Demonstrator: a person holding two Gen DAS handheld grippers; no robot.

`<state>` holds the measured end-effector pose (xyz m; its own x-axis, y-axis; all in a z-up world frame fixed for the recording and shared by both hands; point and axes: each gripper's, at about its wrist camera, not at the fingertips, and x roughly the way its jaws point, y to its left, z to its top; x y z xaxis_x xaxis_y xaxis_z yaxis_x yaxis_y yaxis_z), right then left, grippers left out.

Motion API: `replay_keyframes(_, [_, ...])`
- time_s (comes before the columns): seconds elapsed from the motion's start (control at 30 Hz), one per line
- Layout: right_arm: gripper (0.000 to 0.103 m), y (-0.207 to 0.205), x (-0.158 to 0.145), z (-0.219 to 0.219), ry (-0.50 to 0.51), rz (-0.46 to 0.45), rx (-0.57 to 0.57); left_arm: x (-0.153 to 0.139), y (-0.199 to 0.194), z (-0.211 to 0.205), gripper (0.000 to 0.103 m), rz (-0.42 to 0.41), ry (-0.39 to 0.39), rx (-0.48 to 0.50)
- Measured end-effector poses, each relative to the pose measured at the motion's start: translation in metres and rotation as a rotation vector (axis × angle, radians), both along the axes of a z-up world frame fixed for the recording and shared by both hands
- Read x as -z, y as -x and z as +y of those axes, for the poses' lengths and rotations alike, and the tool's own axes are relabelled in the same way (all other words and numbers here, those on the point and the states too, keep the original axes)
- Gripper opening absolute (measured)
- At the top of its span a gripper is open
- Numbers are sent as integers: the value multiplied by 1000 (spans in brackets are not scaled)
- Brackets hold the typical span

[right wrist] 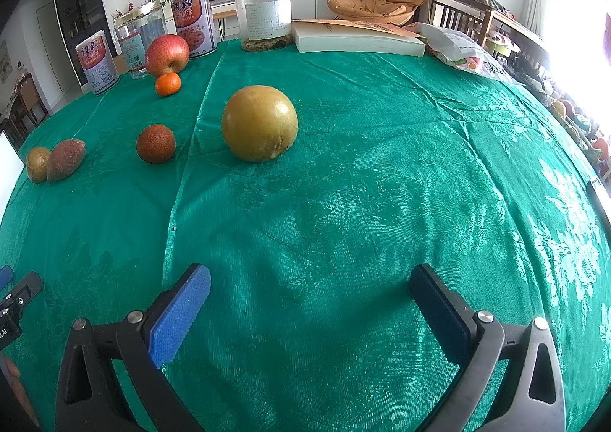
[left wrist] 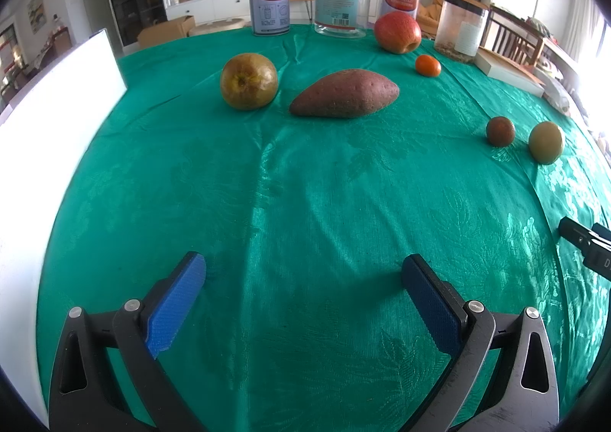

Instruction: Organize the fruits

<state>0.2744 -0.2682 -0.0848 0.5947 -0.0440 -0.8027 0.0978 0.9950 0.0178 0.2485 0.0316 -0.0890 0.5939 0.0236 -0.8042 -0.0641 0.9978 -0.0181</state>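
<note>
Fingers (left wrist: pixel 179 304) of the left gripper (left wrist: pixel 303 302) and the right gripper (right wrist: pixel 309 311) are spread wide, grasping nothing, low over the green-clothed surface (left wrist: pixel 305 203). Far left lie a russet apple (left wrist: pixel 248 81) and a sweet potato (left wrist: pixel 344 93); a red apple (left wrist: pixel 398 31) and a mandarin (left wrist: pixel 428 65) sit farther right. Nearest the right gripper is a yellow round fruit (right wrist: pixel 259 122).

Each tool (left wrist: pixel 303 302): black frame, silver screws, 2 blue ribbed pads (left wrist: pixel 176 304).

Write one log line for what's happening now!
left gripper: open, empty | right gripper: open, empty | yellow fruit: ahead, untouched | tablecloth: fruits scattered
</note>
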Motion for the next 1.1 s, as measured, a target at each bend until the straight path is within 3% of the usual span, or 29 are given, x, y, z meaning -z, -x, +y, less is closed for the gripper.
replay_keyframes(1.1, [103,0,0,0,0,-1,-1,0,0,0,103,-1,0,2])
